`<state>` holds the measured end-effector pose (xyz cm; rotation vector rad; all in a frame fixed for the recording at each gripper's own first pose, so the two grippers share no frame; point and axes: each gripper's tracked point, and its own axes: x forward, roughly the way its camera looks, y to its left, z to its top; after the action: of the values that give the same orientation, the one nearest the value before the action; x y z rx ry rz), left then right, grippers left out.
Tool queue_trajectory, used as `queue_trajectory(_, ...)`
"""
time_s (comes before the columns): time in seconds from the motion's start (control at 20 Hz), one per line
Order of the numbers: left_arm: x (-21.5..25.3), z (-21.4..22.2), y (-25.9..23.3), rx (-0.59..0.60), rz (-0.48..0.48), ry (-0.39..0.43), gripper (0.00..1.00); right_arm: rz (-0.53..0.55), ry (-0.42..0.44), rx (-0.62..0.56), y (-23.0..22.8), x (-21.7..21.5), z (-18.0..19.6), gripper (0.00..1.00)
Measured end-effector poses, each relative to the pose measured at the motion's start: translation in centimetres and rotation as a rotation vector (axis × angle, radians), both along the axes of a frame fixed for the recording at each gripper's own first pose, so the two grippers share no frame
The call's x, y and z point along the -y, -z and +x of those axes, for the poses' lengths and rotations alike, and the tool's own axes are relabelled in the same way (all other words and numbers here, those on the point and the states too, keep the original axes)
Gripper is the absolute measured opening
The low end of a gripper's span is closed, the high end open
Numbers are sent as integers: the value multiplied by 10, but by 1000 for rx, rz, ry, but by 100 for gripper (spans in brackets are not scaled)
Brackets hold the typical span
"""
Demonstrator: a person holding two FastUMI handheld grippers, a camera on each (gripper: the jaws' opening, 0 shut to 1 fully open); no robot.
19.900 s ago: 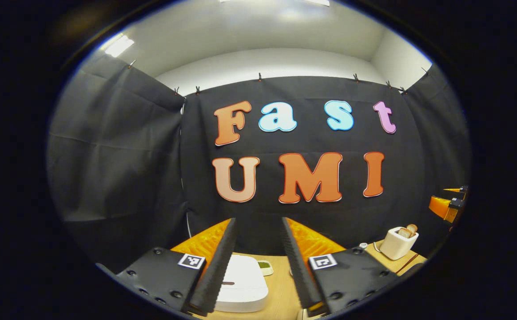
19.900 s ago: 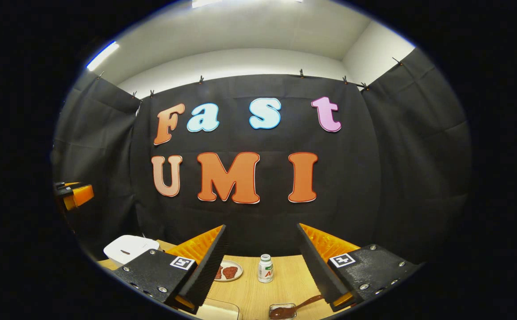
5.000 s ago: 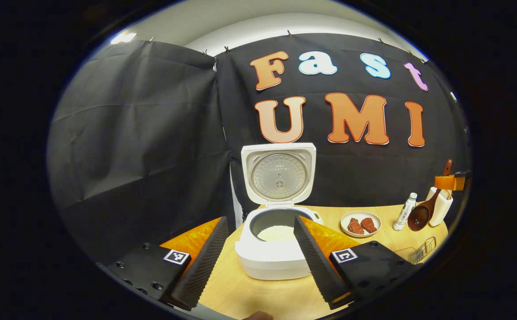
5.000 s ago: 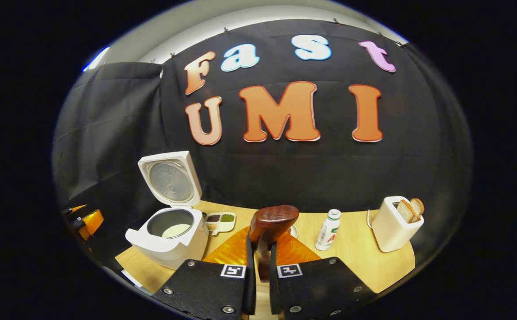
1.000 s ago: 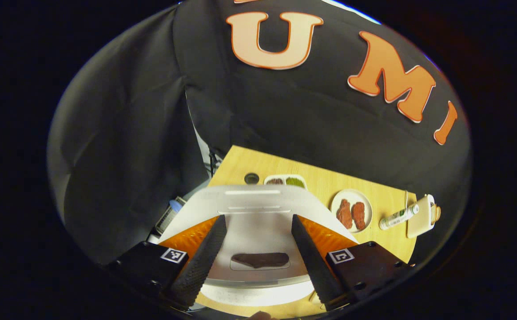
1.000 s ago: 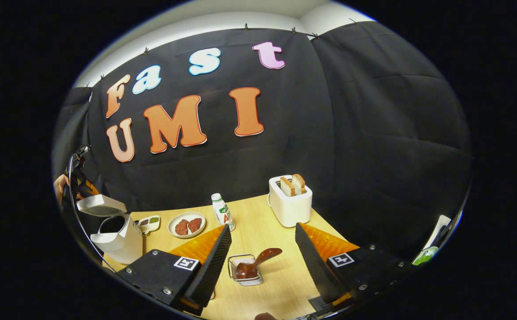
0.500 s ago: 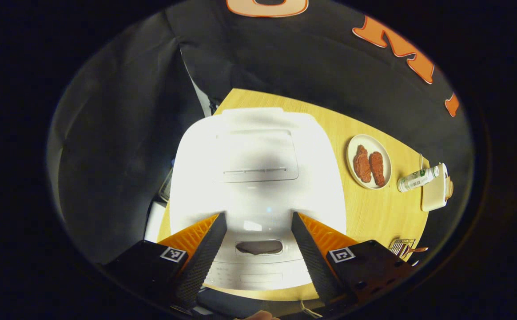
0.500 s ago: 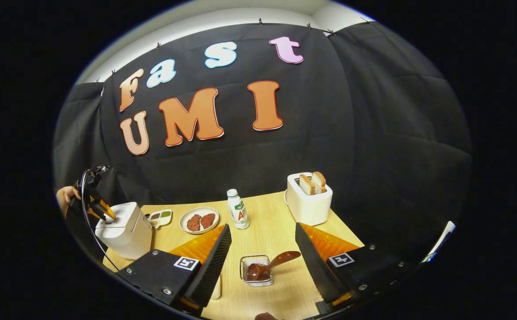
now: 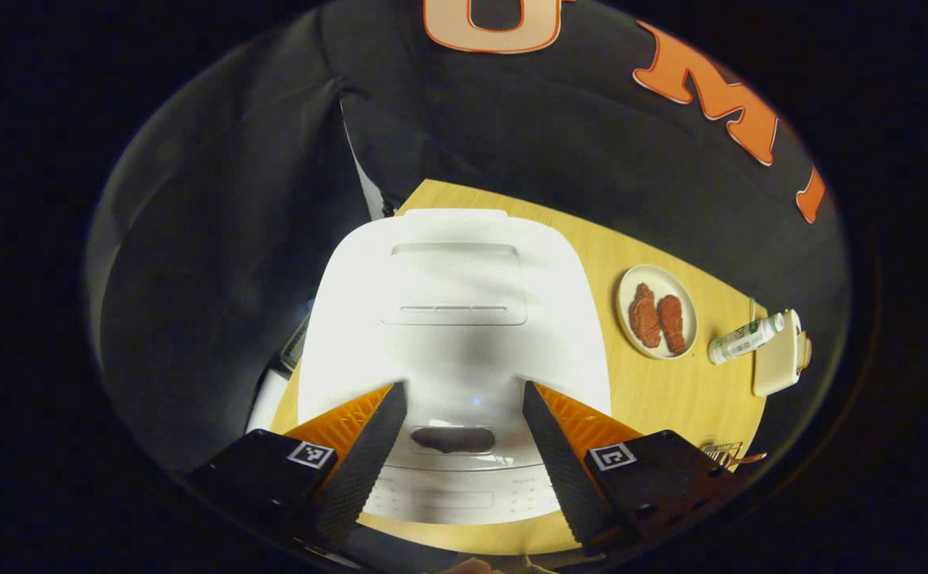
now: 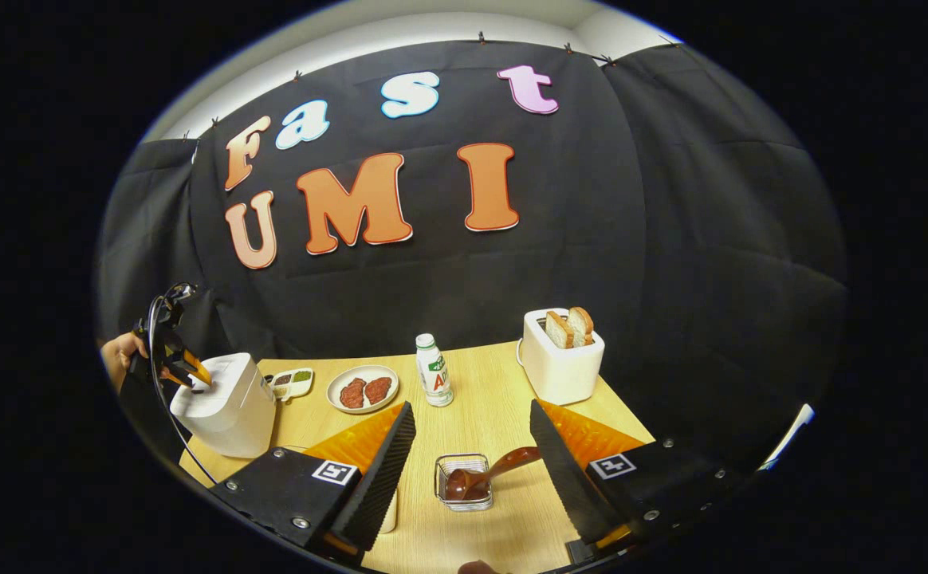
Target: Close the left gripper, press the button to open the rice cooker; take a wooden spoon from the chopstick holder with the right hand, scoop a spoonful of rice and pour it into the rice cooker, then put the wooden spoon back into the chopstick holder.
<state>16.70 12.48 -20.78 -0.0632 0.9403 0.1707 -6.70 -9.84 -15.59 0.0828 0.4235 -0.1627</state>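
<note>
The right gripper [image 10: 468,462] hangs with its fingers spread wide and nothing between them, just above the brown wooden spoon [image 10: 480,477]. The spoon's bowl sits down in a small wire-mesh chopstick holder [image 10: 464,481], its handle leaning out toward the right where a grasp could reach it. That suggests the spoon's part of the task is done. Farther off, the left gripper [image 9: 458,434], also spread and empty, sits low over the closed lid of the white boxy rice cooker [image 9: 454,319], straddling its dark oval button [image 9: 453,438], probably because it pushed the lid down. Beyond stand a round plate of red meat pieces [image 9: 657,311] and a white two-slot toaster [image 10: 561,351].
</note>
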Motion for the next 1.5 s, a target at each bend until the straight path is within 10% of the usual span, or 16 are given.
queue_trajectory(0.7, 101, -85, -217, 886, 328, 287, 100, -50, -131, 204, -64, -57, 46, 90)
queue_trajectory(1.25, 168, -168, -252, 1178, 298, 351, 99, -98, -173, 455, -122, -87, 52, 90)
queue_trajectory(1.5, 174, -174, -230, 1134, 249, 351, 99, -74, -189, 442, -114, -93, 48, 90)
